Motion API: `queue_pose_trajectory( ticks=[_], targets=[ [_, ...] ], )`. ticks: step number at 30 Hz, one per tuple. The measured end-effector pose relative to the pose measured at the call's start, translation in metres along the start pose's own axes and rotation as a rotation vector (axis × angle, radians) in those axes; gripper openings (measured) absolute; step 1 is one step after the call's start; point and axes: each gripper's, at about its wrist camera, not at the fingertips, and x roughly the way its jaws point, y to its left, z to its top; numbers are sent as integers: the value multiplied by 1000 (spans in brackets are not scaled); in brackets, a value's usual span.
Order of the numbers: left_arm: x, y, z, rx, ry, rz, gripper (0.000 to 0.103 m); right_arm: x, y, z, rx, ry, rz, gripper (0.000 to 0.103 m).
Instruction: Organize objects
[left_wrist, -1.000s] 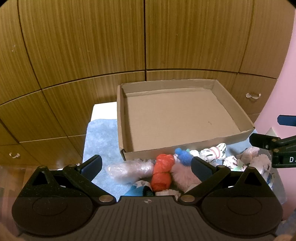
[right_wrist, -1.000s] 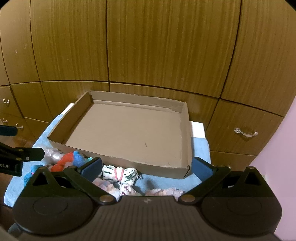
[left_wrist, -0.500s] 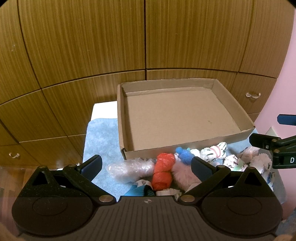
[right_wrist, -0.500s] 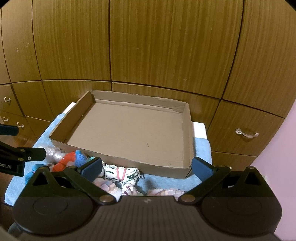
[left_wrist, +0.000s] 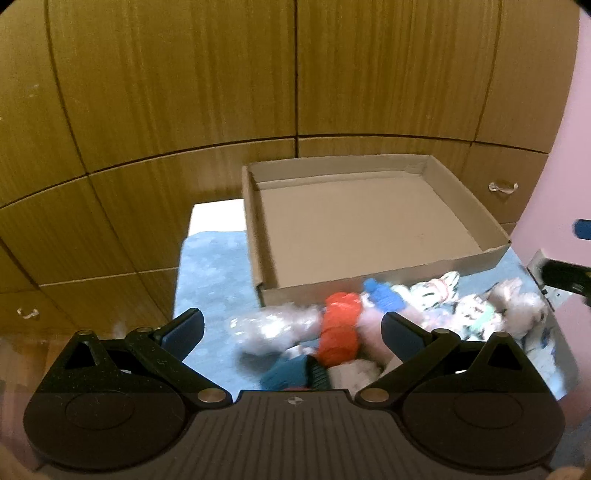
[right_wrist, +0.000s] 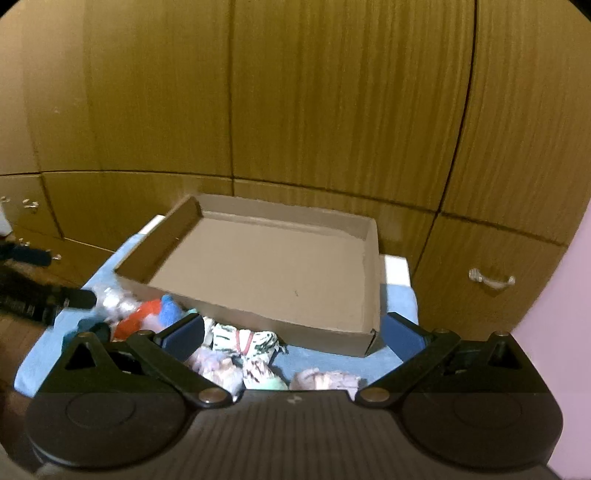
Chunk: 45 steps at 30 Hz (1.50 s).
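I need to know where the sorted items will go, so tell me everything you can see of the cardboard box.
The cardboard box is a shallow, open-topped tray of plain brown cardboard with low upright walls and a flat floor. Nothing lies inside it. It sits level on a blue towel in front of wooden cabinets. Rolled socks are heaped along the outside of its near wall, some apparently against it. Neither gripper touches it.

Cardboard box (left_wrist: 369, 225) on towel (left_wrist: 214, 266); rolled socks (left_wrist: 340, 328) before box; cabinet doors (left_wrist: 184, 92) behind.
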Motion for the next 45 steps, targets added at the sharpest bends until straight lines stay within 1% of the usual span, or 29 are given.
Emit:
queue_pose_trajectory(
  ticks=[3, 5, 9, 11, 15, 19, 23, 25, 27, 31, 33, 36, 39, 41, 44, 45],
  targets=[
    [0, 13, -19, -25, -30, -23, 102, -17, -2, -34, -43, -70, -13, 102],
    [2, 19, -29, -50, -37, -39, 102, -23, -5, -55, -45, -93, -32, 102],
    [9, 23, -52, -105, -58, -79, 102, -22, -9, -88, -17, -100, -60, 102],
    [13, 22, -58, -125, -62, -96, 102, -19, -10, -94, -5, -96, -72, 102],
    [21, 20, -68, -96, -69, -77, 102, -9, -8, -109, 28, -67, -70, 102],
    [33, 17, -73, -58, -61, -44, 101, 8, -2, -116, 38, -42, -79, 97],
    [39, 24, -75, -60, -53, -30, 101, 14, 0, -122, 44, -24, -83, 91],
    [40, 27, -75, -62, -55, -42, 101, 17, 1, -125, 51, -11, -82, 86],
    [41, 28, -76, -58, -56, -46, 100, 20, 1, -127, 61, 0, -74, 76],
    [40, 32, -78, -62, -67, -77, 94, 19, -1, -128, 74, 1, -51, 70],
    [39, 35, -79, -67, -73, -87, 94, 19, -2, -128, 85, 0, -36, 64],
    [37, 38, -81, -76, -77, -94, 93, 18, -4, -128, 97, -5, -28, 57],
    [37, 36, -81, -60, -80, -87, 93, 17, -6, -128, 114, -14, -20, 54],
    [36, 32, -80, -33, -88, -78, 90, 17, -6, -128, 113, -16, -19, 53],
    [34, 28, -80, 5, -93, -73, 83, 12, -5, -127, 107, -37, -14, 51],
    [33, 28, -81, 4, -96, -74, 80, 11, -4, -126, 103, -45, -14, 51]
  ],
)
